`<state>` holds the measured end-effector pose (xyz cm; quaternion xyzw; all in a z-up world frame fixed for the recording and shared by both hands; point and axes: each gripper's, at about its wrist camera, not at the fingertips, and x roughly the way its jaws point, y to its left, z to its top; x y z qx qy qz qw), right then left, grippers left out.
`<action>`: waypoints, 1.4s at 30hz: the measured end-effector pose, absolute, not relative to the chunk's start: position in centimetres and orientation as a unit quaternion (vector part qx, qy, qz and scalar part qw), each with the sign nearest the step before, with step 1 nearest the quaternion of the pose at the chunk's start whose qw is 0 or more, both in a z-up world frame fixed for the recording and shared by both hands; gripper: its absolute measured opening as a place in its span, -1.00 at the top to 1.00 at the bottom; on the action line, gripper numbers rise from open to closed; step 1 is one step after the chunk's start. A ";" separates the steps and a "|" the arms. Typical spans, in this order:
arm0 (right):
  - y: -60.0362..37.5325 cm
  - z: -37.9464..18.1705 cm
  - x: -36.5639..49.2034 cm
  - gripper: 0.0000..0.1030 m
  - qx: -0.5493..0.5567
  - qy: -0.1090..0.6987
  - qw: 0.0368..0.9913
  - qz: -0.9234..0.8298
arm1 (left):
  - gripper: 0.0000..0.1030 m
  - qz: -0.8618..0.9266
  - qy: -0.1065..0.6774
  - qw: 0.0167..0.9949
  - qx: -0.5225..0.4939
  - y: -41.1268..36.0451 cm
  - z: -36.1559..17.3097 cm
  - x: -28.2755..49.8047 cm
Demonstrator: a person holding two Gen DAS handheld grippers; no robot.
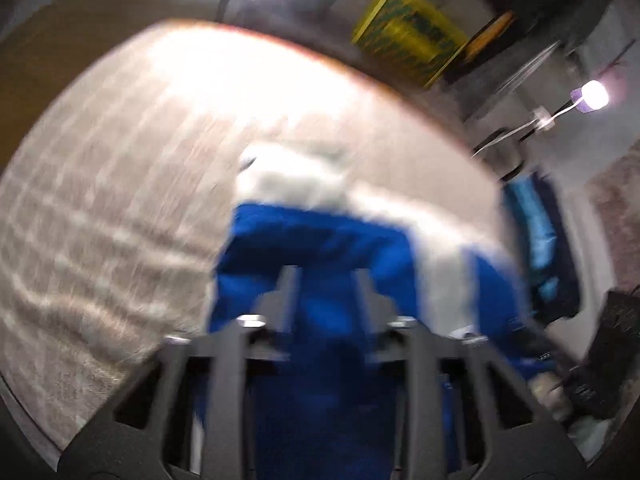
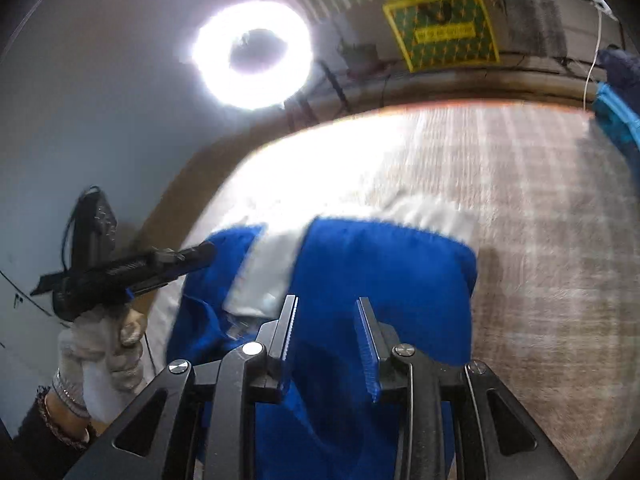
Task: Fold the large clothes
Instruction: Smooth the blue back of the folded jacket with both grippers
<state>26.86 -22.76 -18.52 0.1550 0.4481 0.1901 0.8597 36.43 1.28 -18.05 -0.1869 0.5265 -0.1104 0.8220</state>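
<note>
The left gripper (image 1: 326,280) is closed on the blue and white garment (image 1: 332,240). The right gripper (image 2: 328,308) has blue cloth between its jaws, but whether they pinch it I cannot tell. The garment hangs above the checked table (image 2: 540,200), below the ring light (image 2: 252,54).
</note>
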 end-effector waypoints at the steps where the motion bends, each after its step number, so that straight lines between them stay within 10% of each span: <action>1: -22.6 -19.0 26.5 0.58 0.149 0.460 0.855 0.190 | 0.82 -0.110 0.532 0.815 -0.199 1.8 -19.2 36.3; 3: -22.9 -21.5 26.7 1.00 0.140 0.488 0.841 0.187 | 0.87 -0.125 0.522 0.818 -0.209 2.6 -19.7 35.6; 14: -24.5 -17.3 24.8 0.60 0.131 0.454 0.865 0.167 | 0.86 -0.135 0.475 0.853 -0.168 2.7 -13.1 32.8; 23: -22.1 -12.5 19.9 0.61 0.117 0.389 0.873 0.269 | 0.86 -0.190 0.458 0.852 -0.166 0.2 -10.6 28.5; 42: -21.8 -20.5 25.2 0.67 0.091 0.468 0.860 0.182 | 0.85 -0.163 0.500 0.845 -0.099 -1.6 -15.0 29.1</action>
